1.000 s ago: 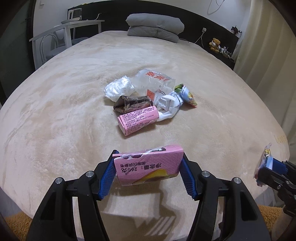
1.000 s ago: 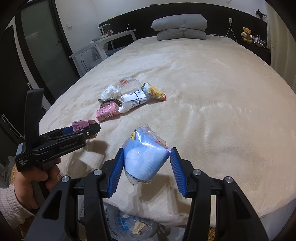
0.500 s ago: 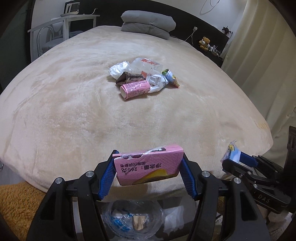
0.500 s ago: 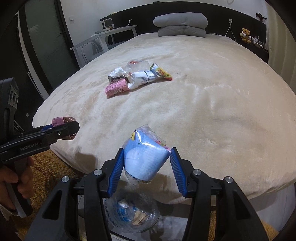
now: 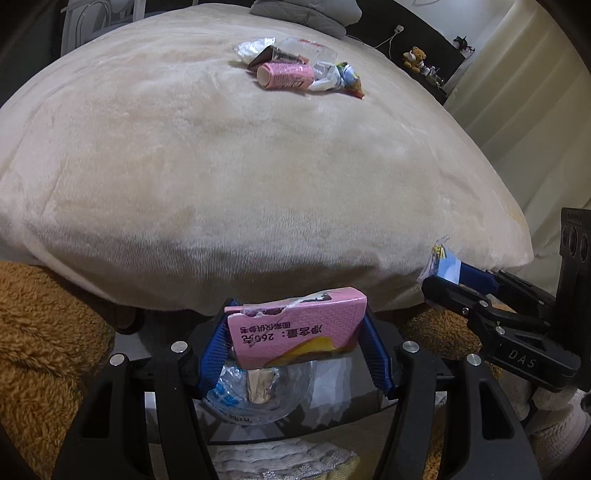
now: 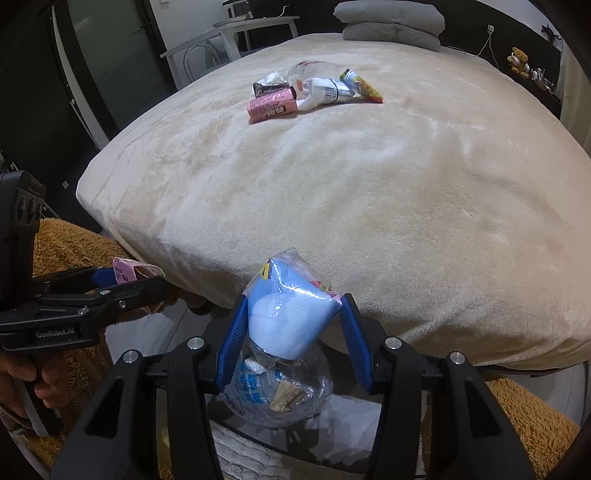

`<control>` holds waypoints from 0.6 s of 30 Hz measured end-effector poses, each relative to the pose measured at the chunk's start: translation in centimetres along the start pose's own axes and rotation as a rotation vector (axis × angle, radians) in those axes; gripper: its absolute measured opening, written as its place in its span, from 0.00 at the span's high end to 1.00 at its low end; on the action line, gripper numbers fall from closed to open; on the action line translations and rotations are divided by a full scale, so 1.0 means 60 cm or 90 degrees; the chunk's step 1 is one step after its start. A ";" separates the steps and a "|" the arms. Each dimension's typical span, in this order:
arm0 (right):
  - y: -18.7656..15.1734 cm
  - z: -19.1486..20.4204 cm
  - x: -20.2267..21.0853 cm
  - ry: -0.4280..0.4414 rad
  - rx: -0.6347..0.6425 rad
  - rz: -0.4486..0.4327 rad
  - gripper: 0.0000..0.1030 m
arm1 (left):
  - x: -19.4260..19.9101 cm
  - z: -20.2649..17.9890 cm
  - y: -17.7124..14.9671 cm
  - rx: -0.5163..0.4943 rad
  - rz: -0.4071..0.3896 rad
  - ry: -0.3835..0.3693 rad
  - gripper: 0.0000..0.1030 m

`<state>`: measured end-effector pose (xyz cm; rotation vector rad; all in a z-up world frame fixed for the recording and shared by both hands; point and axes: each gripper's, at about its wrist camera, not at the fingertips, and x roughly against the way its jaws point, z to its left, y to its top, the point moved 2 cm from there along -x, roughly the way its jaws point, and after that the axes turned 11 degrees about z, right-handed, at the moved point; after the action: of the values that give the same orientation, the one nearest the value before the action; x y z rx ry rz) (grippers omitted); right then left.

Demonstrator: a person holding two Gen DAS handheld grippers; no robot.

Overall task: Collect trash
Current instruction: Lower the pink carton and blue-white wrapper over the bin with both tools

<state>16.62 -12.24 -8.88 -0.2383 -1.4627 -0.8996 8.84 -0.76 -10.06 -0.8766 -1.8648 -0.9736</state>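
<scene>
Landmark: beige bed [image 5: 258, 177], its near edge above the floor.
Left gripper [image 5: 293, 347]: clamped on a pink carton [image 5: 295, 336], held off the bed's near edge, above a clear bag [image 5: 258, 391] on the floor.
Right gripper [image 6: 291, 332]: closed on a blue-and-white packet [image 6: 288, 314], also off the bed's near edge, over the same clear bag [image 6: 277, 391].
Left wrist view only: cream curtain [image 5: 524, 122] past the bed's right side; the right gripper seen side-on, packet tip showing.
Right wrist view only: a white desk [image 6: 236, 33] beyond the bed's far left corner; a hand [image 6: 18, 384] gripping the left gripper's handle.
Remaining trash: a pile [image 5: 299, 72] on the bed's far half, including a second pink carton [image 6: 271, 107] and a white tube [image 6: 325, 92].
Surroundings: grey pillows [image 6: 391, 24] at the bed's head; a toy bear [image 6: 517, 59] on the shelf beyond the bed's far right corner; brown rug [image 5: 40, 339] below the bed's near edge.
Obstruction: each held item and the gripper frame hide part of the clear bag's contents.
</scene>
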 end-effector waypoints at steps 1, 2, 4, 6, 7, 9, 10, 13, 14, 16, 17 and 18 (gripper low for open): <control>-0.003 0.001 -0.005 0.002 0.003 0.008 0.51 | -0.006 0.004 -0.005 0.004 0.009 -0.003 0.40; -0.007 0.003 -0.011 0.002 0.006 0.016 0.51 | -0.011 0.008 -0.009 0.008 0.017 -0.006 0.40; -0.014 0.005 -0.021 0.004 0.010 0.033 0.51 | -0.023 0.015 -0.017 0.017 0.032 -0.010 0.40; -0.020 0.009 -0.031 0.005 0.016 0.049 0.51 | -0.034 0.021 -0.022 0.021 0.047 -0.013 0.40; -0.022 0.011 -0.035 0.006 0.018 0.056 0.51 | -0.040 0.023 -0.024 0.023 0.054 -0.012 0.40; -0.026 0.015 -0.045 0.008 0.023 0.072 0.51 | -0.051 0.030 -0.026 0.027 0.067 -0.014 0.40; -0.028 0.018 -0.051 0.010 0.026 0.081 0.51 | -0.057 0.033 -0.027 0.029 0.074 -0.013 0.40; -0.033 0.024 -0.068 0.015 0.033 0.108 0.51 | -0.074 0.042 -0.028 0.037 0.094 -0.014 0.40; -0.034 0.027 -0.074 0.018 0.036 0.116 0.51 | -0.079 0.044 -0.028 0.040 0.100 -0.015 0.40; -0.036 0.032 -0.085 0.022 0.041 0.131 0.51 | -0.089 0.047 -0.029 0.044 0.112 -0.017 0.40; -0.037 0.034 -0.089 0.024 0.043 0.138 0.51 | -0.094 0.049 -0.029 0.046 0.118 -0.017 0.40; -0.037 0.036 -0.094 0.024 0.045 0.145 0.51 | -0.098 0.051 -0.030 0.048 0.124 -0.018 0.40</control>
<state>14.34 -10.18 -14.57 -0.3266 -1.3976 -0.6632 8.66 -0.06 -16.90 -1.0093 -1.7893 -0.7705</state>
